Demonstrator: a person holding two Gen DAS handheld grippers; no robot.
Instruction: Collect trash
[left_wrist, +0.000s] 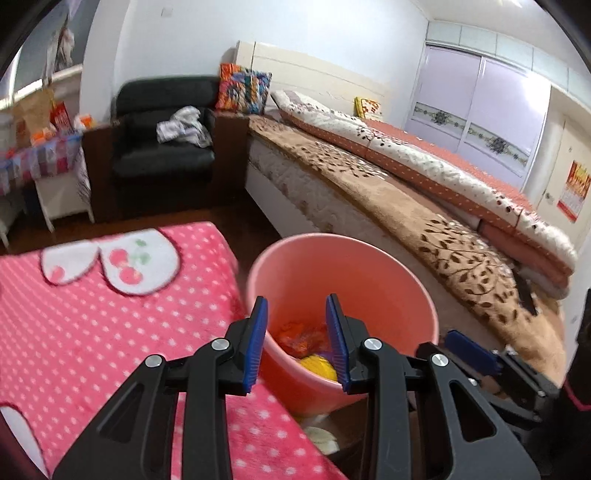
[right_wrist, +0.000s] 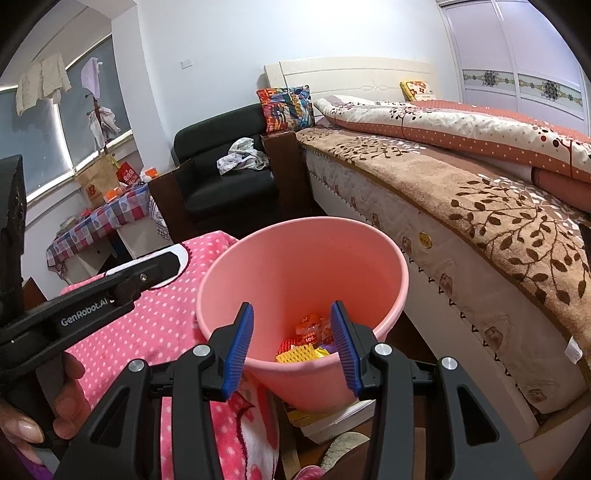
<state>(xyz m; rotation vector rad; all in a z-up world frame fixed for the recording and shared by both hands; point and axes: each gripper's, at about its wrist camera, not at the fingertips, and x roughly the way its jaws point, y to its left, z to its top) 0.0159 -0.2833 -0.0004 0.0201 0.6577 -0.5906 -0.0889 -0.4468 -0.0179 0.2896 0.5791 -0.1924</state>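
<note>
One pink bin stands just off the tabletop's right edge, beside the bed. It holds a small heap of wrappers, about four, so collection looks nearly done; the pink cloth shows no trash. Left gripper and right gripper hover at the rim, jaws apart, empty.
</note>
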